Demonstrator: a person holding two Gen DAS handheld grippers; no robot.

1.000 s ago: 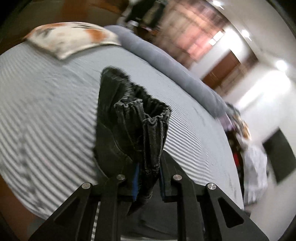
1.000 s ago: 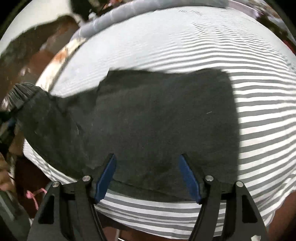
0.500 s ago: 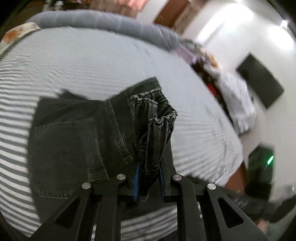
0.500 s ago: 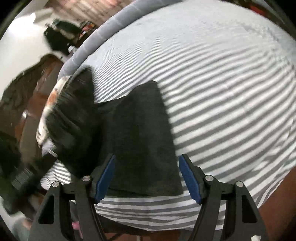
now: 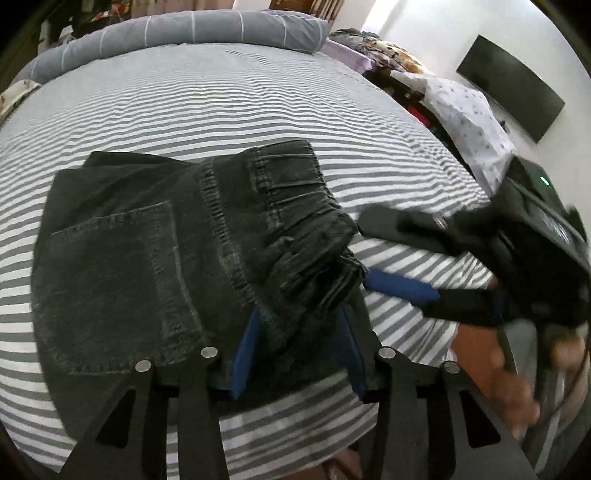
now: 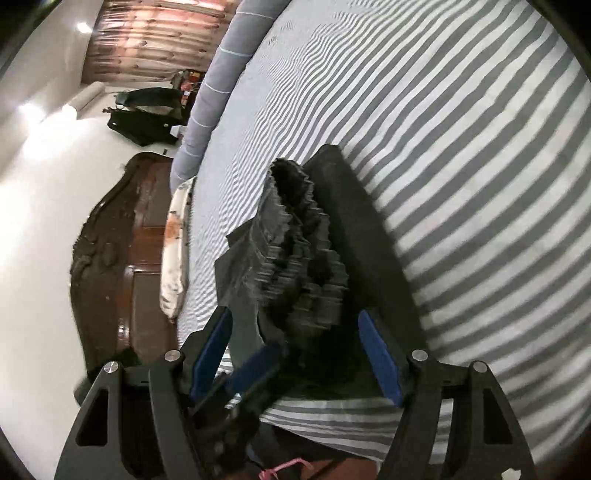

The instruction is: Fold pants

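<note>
Black pants folded on striped bed sheet, near front edge; bunched waistband between blue pads of left gripper, jaws opening, pads no longer pressing. Right gripper spread wide, straddling same waistband, nothing pinched. Grey bolster along far edge.

Left gripper angled down onto the pants, fingers opening with the gathered waistband between them. Right gripper just beside it, fingers wide apart, clamping nothing. Hand behind the right gripper, blurred.
</note>
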